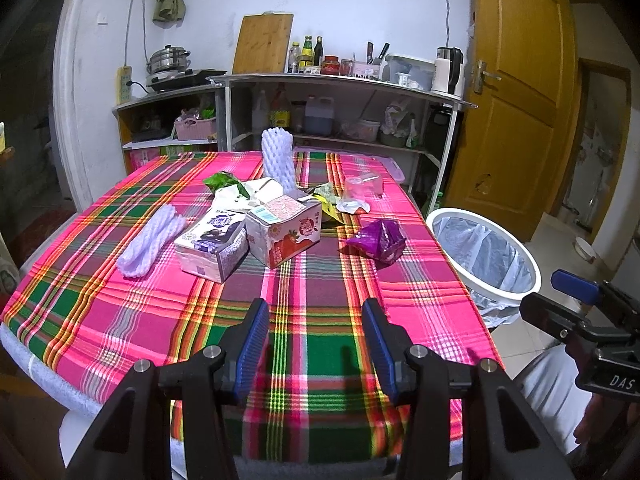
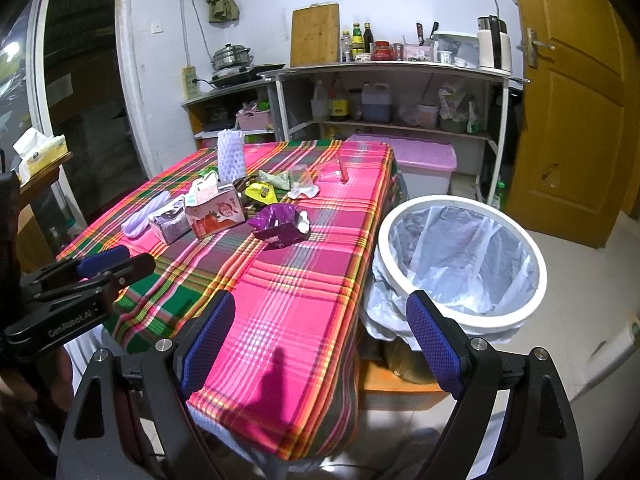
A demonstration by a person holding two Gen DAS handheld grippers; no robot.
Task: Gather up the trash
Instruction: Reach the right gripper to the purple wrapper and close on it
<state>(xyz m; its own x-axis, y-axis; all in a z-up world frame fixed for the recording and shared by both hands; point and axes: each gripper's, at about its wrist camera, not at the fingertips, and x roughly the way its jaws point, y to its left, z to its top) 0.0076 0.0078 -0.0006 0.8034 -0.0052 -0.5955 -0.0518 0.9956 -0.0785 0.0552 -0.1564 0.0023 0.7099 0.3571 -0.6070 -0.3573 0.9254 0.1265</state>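
Two milk cartons [image 1: 212,246], two foam fruit nets [image 1: 152,245], one purple wrapper [image 1: 378,243], one lined bin [image 1: 484,254]

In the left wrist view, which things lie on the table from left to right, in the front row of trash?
Flat white foam net → purple milk carton → strawberry milk carton → purple wrapper, and beyond the table edge the white bin.
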